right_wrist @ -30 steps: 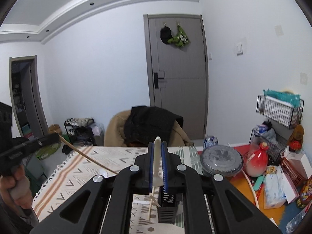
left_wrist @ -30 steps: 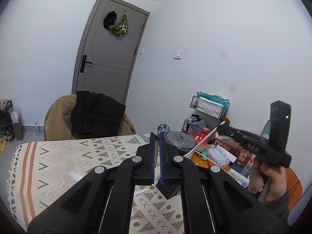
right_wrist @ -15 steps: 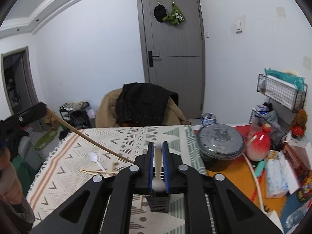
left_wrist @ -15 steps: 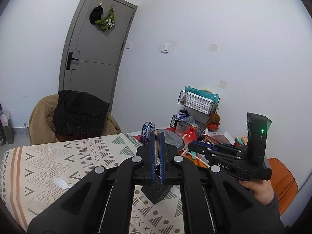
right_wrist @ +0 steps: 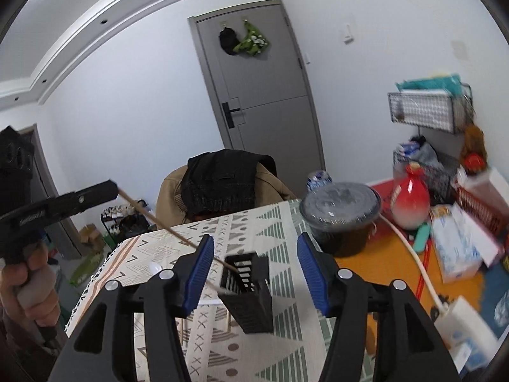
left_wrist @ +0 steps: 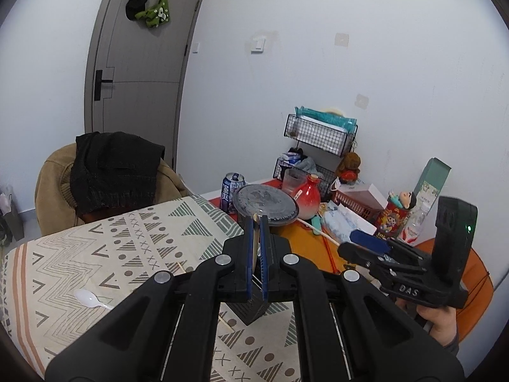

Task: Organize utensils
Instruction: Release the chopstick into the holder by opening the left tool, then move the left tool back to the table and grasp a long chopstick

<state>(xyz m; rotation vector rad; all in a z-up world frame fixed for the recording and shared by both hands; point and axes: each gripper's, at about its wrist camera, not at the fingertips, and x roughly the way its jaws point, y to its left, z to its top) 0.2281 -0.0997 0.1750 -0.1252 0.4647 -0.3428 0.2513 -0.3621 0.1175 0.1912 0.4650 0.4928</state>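
left gripper (left_wrist: 257, 222) pinching a wooden chopstick (right_wrist: 171, 229), its tip at the black slotted holder (right_wrist: 251, 289) mid-table, right gripper (right_wrist: 253, 267) jaws opening, nothing between, white spoon (left_wrist: 90, 299) near left edge of patterned tablecloth (left_wrist: 95, 254)

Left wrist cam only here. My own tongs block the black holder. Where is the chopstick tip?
Observer: In the right wrist view the chopstick slants down from the left tongs, and its tip is at the open top of the black holder.
Operator: Right tongs holding anything?
Observer: No. The right tongs are opening with nothing between the pads. The holder sits below the gap.
Operator: Anything in the holder yet?
Observer: A white piece shows at its near lip, but it is too blurred to say what it is.
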